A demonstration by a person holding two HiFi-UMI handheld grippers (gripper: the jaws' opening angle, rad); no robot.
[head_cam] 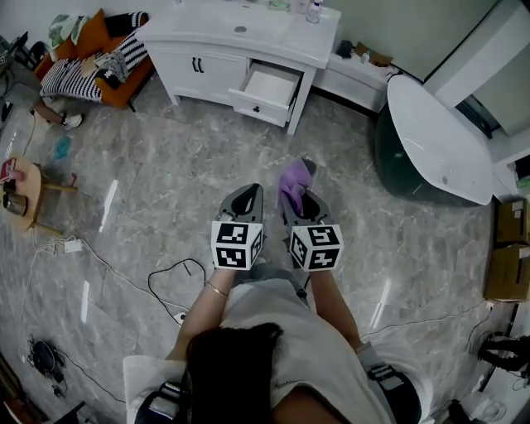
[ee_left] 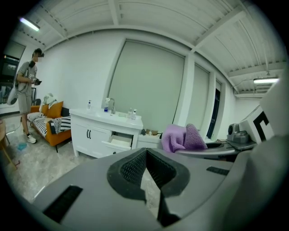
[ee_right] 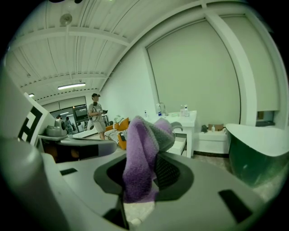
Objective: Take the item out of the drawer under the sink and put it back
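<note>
Right gripper (ee_right: pixel 143 177): clamped on the purple cloth (head_cam: pixel 293 179), well apart from the open drawer (head_cam: pixel 267 88).
Left gripper (ee_left: pixel 145 154): jaws together, empty.
Risk: I think the cloth's loose folds could snag the drawer front.

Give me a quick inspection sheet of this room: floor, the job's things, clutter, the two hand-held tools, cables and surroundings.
Surface: glossy grey marbled floor.
Job's things: white vanity, its drawer pulled open; purple cloth held well away from it.
Clutter: bottles on the vanity top; orange sofa with striped cushions; small wooden table.
Tools: left tool shut, empty; right tool shut on the purple cloth.
Cables: black cable looped on the floor; white cable beside it.
Surroundings: bathtub at right; cardboard boxes; another person standing near the sofa.
</note>
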